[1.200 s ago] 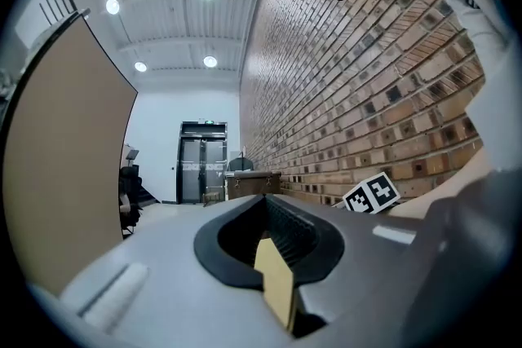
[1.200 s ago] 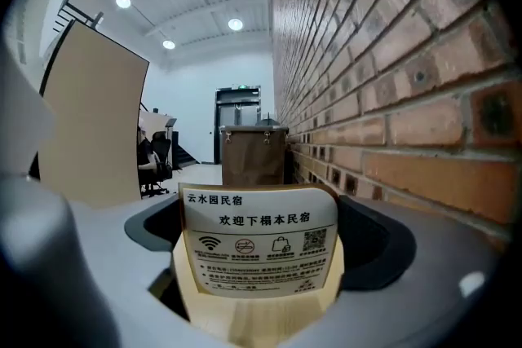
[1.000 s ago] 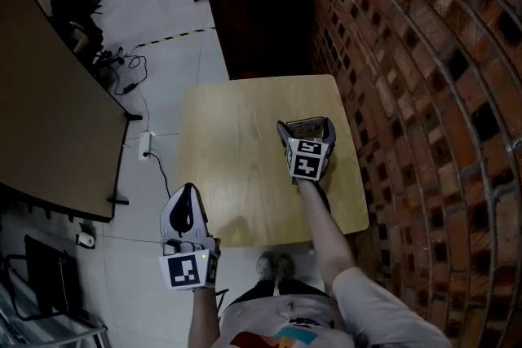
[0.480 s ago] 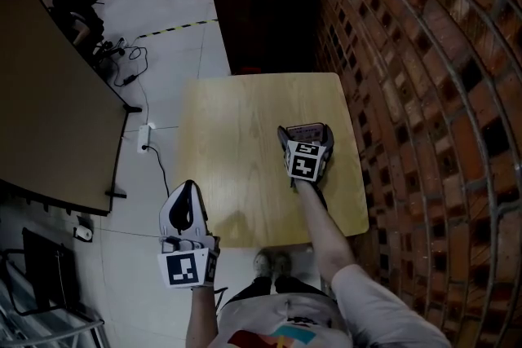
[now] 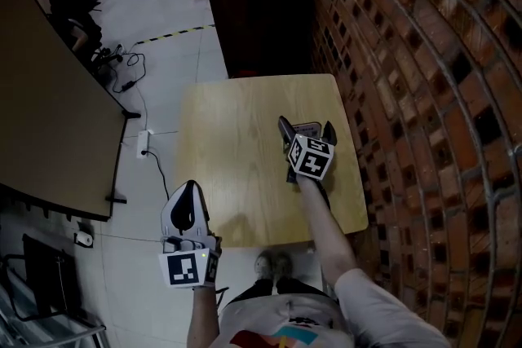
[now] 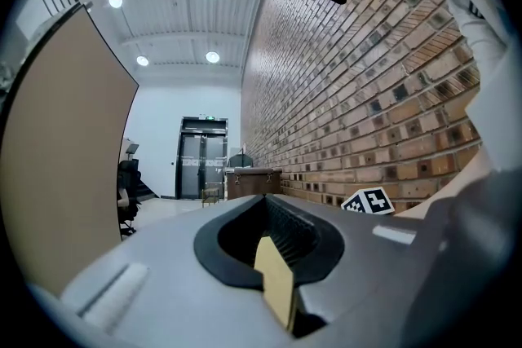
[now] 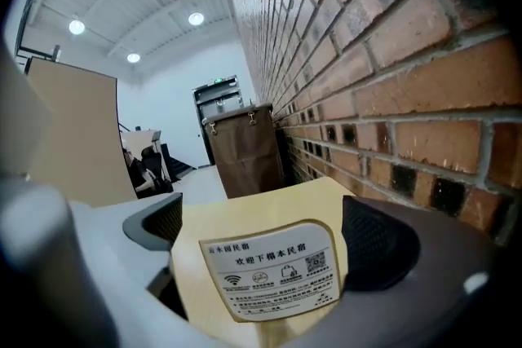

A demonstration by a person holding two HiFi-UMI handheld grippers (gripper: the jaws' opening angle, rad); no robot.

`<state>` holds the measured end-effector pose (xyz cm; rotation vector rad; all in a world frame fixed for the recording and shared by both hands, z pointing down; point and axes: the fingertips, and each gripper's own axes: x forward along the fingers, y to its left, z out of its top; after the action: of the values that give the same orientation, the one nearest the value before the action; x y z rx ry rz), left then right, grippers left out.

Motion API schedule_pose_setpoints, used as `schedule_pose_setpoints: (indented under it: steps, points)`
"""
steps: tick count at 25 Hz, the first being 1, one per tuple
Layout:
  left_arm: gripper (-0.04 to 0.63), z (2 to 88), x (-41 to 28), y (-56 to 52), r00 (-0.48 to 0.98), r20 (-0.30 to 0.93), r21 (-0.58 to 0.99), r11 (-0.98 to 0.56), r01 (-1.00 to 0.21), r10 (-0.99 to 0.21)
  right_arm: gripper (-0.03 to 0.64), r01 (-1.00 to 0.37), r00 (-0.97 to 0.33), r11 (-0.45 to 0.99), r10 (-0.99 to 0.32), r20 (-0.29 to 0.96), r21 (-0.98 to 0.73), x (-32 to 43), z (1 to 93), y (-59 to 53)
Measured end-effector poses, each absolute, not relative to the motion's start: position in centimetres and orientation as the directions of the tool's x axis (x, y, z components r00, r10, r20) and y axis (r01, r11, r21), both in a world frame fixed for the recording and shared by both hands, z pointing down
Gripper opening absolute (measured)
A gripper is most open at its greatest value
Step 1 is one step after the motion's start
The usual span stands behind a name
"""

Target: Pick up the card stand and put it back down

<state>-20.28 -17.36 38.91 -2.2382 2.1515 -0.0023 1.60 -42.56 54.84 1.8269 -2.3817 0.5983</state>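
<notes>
Card stand, a pale yellow wooden plaque with a white printed label: stands between the right gripper's jaws, over the far right part of the table; whether its base is clear of the top cannot be told.
Left gripper: off the table's near edge, jaws together on nothing; it offers no support.
Right gripper: tilted, its dark ribbed jaws closed on the stand's two side edges.
Grip risk: judged modest; the hold is on thin edges only, so the plaque could pivot or slide out.
Set-down risk: with the gripper tilted, the base may land on one corner and topple on release.
Light wooden square table: its right edge is near the stand, so a slip could carry it off that side.
Red brick wall: just beside that edge; a knock is possible.
Dark brown cabinet: well apart, no concern.
</notes>
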Motion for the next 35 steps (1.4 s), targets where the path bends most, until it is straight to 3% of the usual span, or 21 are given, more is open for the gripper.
schedule_pose_setpoints:
  steps: [6,11,13,15,18,21,28,35]
  points:
    - [0.005,38.1,-19.8,-16.8,0.056,-0.059,-0.017,-0.055,-0.998,-0.997,0.575,-0.890,-0.344,0.298,-0.935,0.079,-0.344,3.8,46.3,-39.4]
    - [0.005,37.2,-18.6,-16.6,0.081,-0.091,-0.010,-0.080,-0.997,-0.993,0.551,-0.857,-0.410,0.420,-0.907,-0.098,-0.300,5.4,38.1,-32.9]
    - [0.006,36.7,-17.9,-16.4,0.099,-0.105,-0.010,-0.098,-0.995,-0.990,0.459,-0.861,-0.414,0.442,-0.896,-0.159,-0.251,6.4,35.3,-29.9]
    - [0.006,36.2,-17.3,-16.0,0.115,-0.117,-0.009,-0.115,-0.993,-0.986,0.325,-0.870,-0.414,0.455,-0.884,-0.218,-0.192,7.2,33.0,-26.8]
    - [0.005,35.6,-16.4,-15.3,0.131,-0.129,-0.009,-0.131,-0.991,-0.983,0.013,-0.864,-0.440,0.488,-0.851,-0.288,-0.122,7.7,30.8,-22.7]
    - [0.005,35.0,-15.5,-14.7,0.148,-0.148,-0.013,-0.147,-0.989,-0.978,0.002,-0.863,-0.439,0.488,-0.851,-0.288,-0.126,7.8,31.1,-20.2]
    - [0.006,33.9,-14.0,-13.2,0.184,-0.174,-0.024,-0.183,-0.983,-0.967,0.002,-0.862,-0.470,0.491,-0.868,-0.163,-0.128,6.3,35.1,-18.4]
    - [0.005,33.0,-14.3,-12.2,0.179,-0.194,-0.030,-0.177,-0.984,-0.965,0.002,-0.850,-0.491,0.514,-0.853,-0.177,-0.117,5.3,34.3,-17.3]
